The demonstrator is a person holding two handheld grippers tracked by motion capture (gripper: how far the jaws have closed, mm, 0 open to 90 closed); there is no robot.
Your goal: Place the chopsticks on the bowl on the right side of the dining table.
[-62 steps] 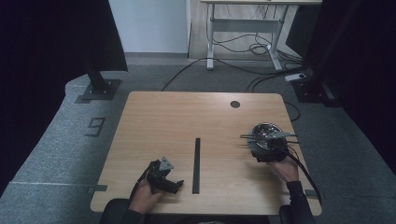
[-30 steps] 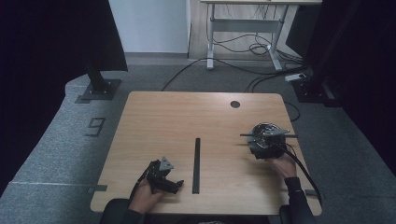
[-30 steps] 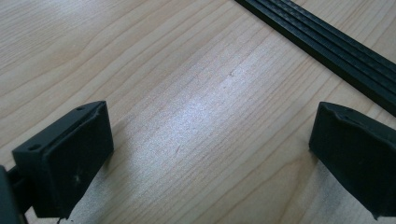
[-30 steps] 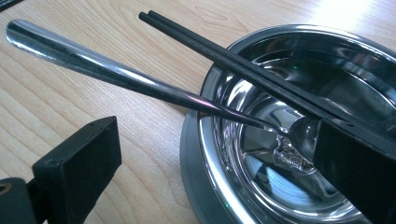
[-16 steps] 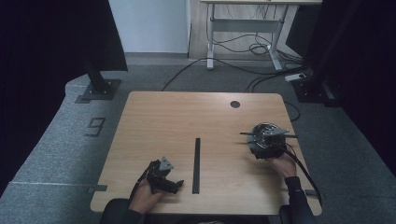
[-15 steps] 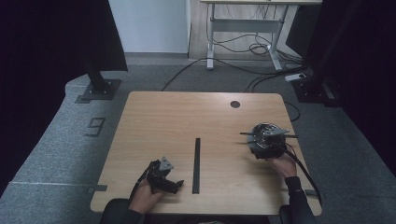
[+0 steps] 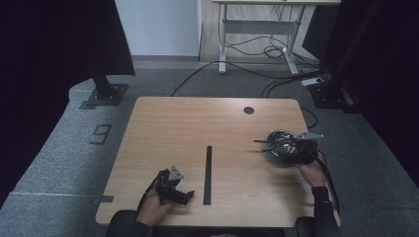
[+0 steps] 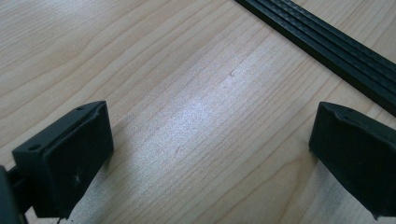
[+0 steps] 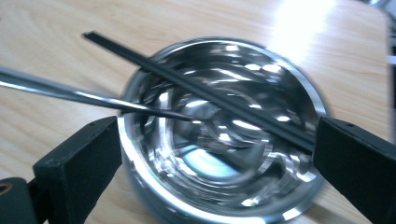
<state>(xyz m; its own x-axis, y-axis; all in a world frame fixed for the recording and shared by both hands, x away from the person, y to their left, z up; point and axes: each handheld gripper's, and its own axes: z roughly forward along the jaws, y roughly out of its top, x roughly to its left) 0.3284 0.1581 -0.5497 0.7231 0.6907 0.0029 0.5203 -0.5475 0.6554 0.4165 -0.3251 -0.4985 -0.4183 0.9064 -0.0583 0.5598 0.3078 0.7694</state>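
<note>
A: Two grippers are in play. Right gripper [image 9: 215, 172] hovers over a shiny metal bowl [image 9: 224, 140] at the right side of the tabletop [image 7: 188, 128], jaws spread wide to either side of the rim, gripping nothing. Two chopsticks lie across the bowl: a black chopstick [image 9: 196, 88] spanning it rim to rim, and a silver chopstick [image 9: 84, 95] whose tip ends near the bowl's centre.

B: Which relation governs the next move?

A: The long axes. In the right gripper view both chopsticks run roughly crosswise, from one jaw toward the other, the black one tilted down to the right. As judged from this, the jaws would close along the sticks and not across them; a turn of the hand seems needed before either could be pinched.

B: And the other hand?

A: Left gripper [image 7: 173, 185] rests at the near left of the tabletop, jaws likewise spread and empty over bare wood. A black strip [image 7: 208, 174] lies along the tabletop's middle, just to its right. The bowl [image 7: 285, 145] sits well apart from it, so the right hand [image 7: 311, 173] is plainly the nearer one.
</note>
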